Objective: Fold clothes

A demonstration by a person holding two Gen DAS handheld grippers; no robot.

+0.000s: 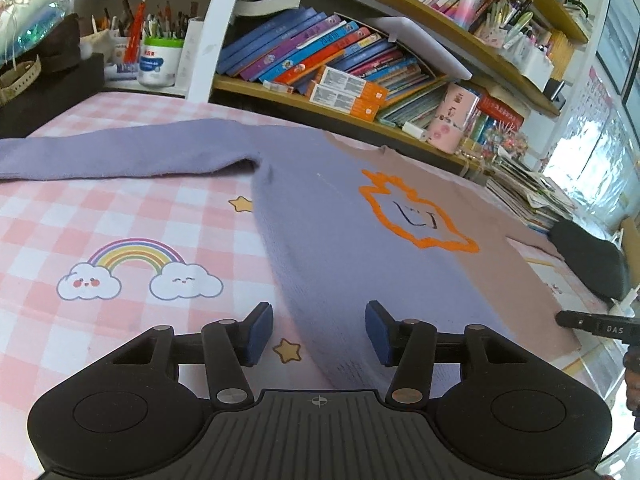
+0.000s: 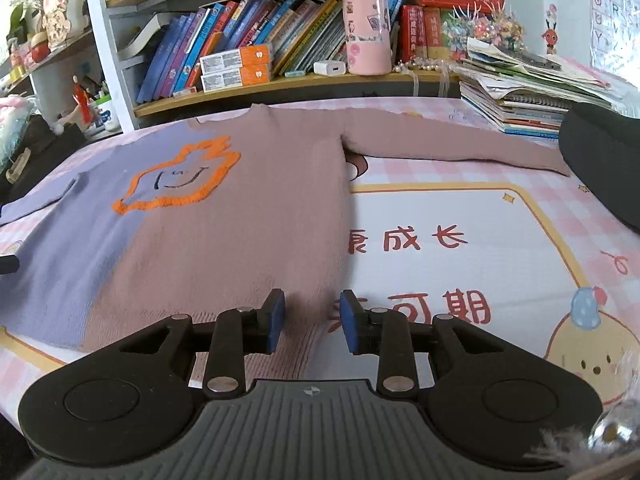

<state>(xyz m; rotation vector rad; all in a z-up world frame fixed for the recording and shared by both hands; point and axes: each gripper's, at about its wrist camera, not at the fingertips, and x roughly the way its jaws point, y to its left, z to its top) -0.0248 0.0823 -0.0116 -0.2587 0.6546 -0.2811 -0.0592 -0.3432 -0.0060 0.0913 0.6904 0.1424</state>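
Observation:
A two-tone sweater lies flat and spread out on the table, lilac on one half [image 1: 320,240] and dusty pink on the other [image 2: 248,232], with an orange outlined face [image 2: 176,180] on the chest. Both sleeves stretch out sideways: the lilac one [image 1: 120,156] and the pink one [image 2: 452,148]. My left gripper [image 1: 320,330] is open and empty, just above the lilac bottom hem corner. My right gripper [image 2: 312,322] is open and empty, over the pink bottom hem corner. The right gripper's edge [image 1: 596,326] shows in the left wrist view.
A pink checked mat with a rainbow print [image 1: 136,268] and a framed text print [image 2: 460,248] covers the table. Bookshelves [image 2: 256,48] stand behind it. A stack of papers [image 2: 532,92] and a dark object [image 2: 604,164] sit at the right; a dark box [image 1: 44,92] sits far left.

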